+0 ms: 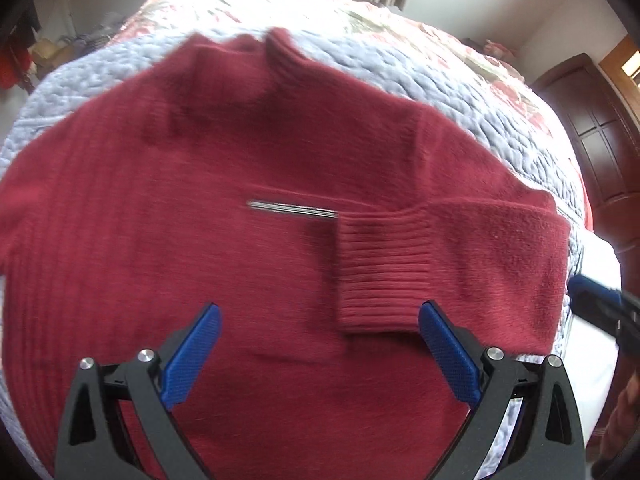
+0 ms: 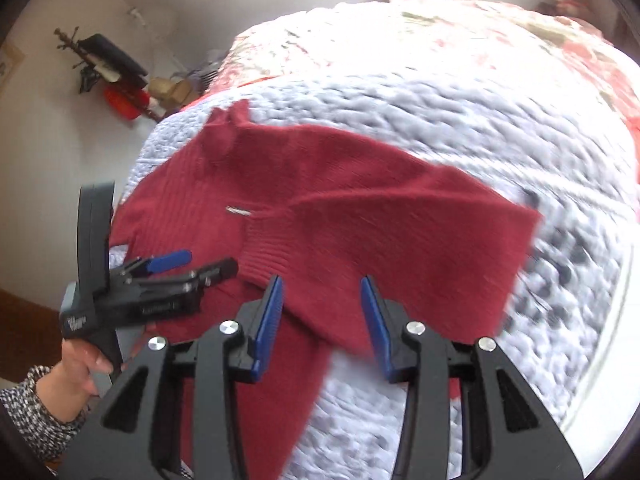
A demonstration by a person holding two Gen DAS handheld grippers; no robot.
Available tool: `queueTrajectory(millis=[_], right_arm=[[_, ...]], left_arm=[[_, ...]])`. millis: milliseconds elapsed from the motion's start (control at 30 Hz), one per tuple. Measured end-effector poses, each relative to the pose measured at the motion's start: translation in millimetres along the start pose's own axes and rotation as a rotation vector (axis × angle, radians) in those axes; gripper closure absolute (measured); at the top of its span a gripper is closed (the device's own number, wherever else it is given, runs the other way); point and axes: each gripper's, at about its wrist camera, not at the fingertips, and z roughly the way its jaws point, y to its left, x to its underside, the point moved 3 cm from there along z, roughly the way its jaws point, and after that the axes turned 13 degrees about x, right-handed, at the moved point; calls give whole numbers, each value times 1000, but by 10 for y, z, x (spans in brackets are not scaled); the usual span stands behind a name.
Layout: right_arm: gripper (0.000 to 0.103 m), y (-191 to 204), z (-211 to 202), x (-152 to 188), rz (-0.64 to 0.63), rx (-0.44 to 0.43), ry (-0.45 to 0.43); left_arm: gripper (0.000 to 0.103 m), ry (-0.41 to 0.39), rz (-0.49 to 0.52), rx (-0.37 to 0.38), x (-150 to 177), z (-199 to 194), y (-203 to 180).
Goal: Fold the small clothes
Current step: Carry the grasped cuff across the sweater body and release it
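A dark red knitted sweater [image 1: 224, 184] lies flat on a pale quilted bedspread [image 1: 460, 92], collar at the far end. One sleeve is folded across the body, and its ribbed cuff [image 1: 380, 272] rests near the middle. A small white label [image 1: 292, 210] shows on the chest. My left gripper [image 1: 318, 352] hovers open above the sweater's lower body, holding nothing. My right gripper [image 2: 322, 320] is open over the folded sleeve [image 2: 400, 232], empty too. In the right wrist view the left gripper [image 2: 192, 266] appears at the left, held by a hand [image 2: 80, 364].
The bedspread [image 2: 460, 128] gives way to a floral quilt [image 1: 400, 28] at the far end. A dark wooden cabinet [image 1: 592, 128] stands right of the bed. A coat stand with bags [image 2: 108, 68] and boxes sits by the left wall. The white bed edge [image 2: 608, 344] runs at right.
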Motion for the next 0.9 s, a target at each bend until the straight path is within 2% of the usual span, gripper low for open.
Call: queueTrajectory(millis=[167, 200, 233, 267, 300, 333, 433, 533, 700, 767, 900], right_arm=[[62, -311, -35, 305, 51, 32, 7], [62, -344, -45, 346, 52, 42, 2], [62, -376, -59, 387, 54, 46, 0], [62, -413, -78, 431, 57, 48, -2], [62, -412, -68, 451, 61, 49, -4], [62, -436, -66, 475, 66, 47, -7], [62, -520, -84, 546, 88, 47, -8], [62, -584, -111, 605, 112, 39, -5], [62, -648, -196, 647, 132, 19, -11], [62, -645, -204, 632, 140, 4, -11], [62, -530, -137, 551, 146, -38, -2]], left_arm=[[6, 53, 3, 5, -51, 339, -321], [13, 64, 7, 6, -54, 390, -369], [24, 71, 9, 13, -58, 414, -410], [27, 78, 10, 4, -50, 446, -456], [36, 74, 11, -3, -51, 457, -481], [53, 67, 12, 6, -54, 463, -508], [82, 52, 8, 75, -59, 434, -619], [86, 9, 35, 96, -95, 317, -702], [86, -139, 42, 131, -249, -214, -553], [86, -189, 59, 110, -319, -439, -416], [86, -267, 63, 13, -424, -815, 19]])
